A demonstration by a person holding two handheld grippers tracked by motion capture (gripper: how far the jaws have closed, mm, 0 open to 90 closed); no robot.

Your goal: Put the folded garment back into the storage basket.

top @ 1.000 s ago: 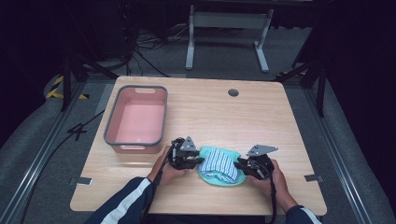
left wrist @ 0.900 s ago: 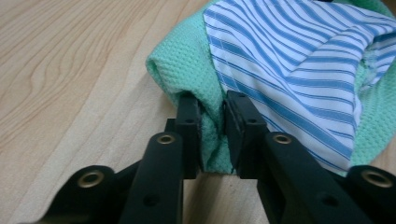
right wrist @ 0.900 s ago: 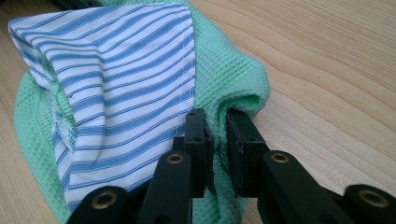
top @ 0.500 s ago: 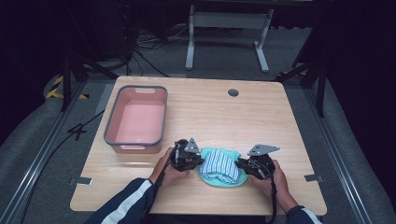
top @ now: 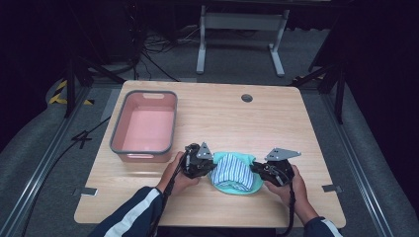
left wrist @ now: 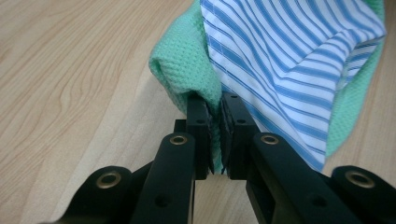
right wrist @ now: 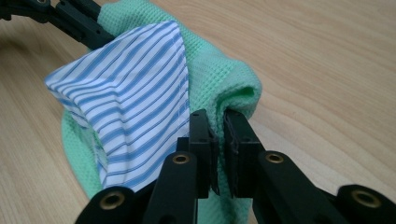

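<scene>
I have a bundle of cloth near the front edge of the wooden surface (top: 296,128), a little right of its middle: a green waffle cloth (top: 236,187) with a blue-and-white striped cloth (top: 232,170) lying on and partly wrapped inside it. My left gripper (left wrist: 215,135) has its jaws pressed together on the bundle's left edge, pinching a fold of the green waffle cloth (left wrist: 182,70), with the striped cloth (left wrist: 289,51) right beside the jaws; I cannot tell whether the stripes are caught in the pinch too. My right gripper (right wrist: 218,149) is likewise pressed onto the right edge, nipping a rolled fold of the green waffle cloth (right wrist: 224,79), with the striped cloth (right wrist: 135,93) just to the side of it. From the high view the bundle's long axis runs left to right between my left gripper (top: 205,165) and my right gripper (top: 257,170), roughly parallel to the front edge, and the stripes run nearly front to back, tilted slightly. A pink tub with a grey rim (top: 145,126) stands on the left part of the surface, near my left hand (top: 179,174) but apart from the bundle. Behind the bundle the wood lies bare up to a small round hole (top: 247,98) near the far edge, and there is bare wood to the right of my right hand (top: 291,182) as well. Only a narrow strip of surface lies between the bundle and the front edge.
</scene>
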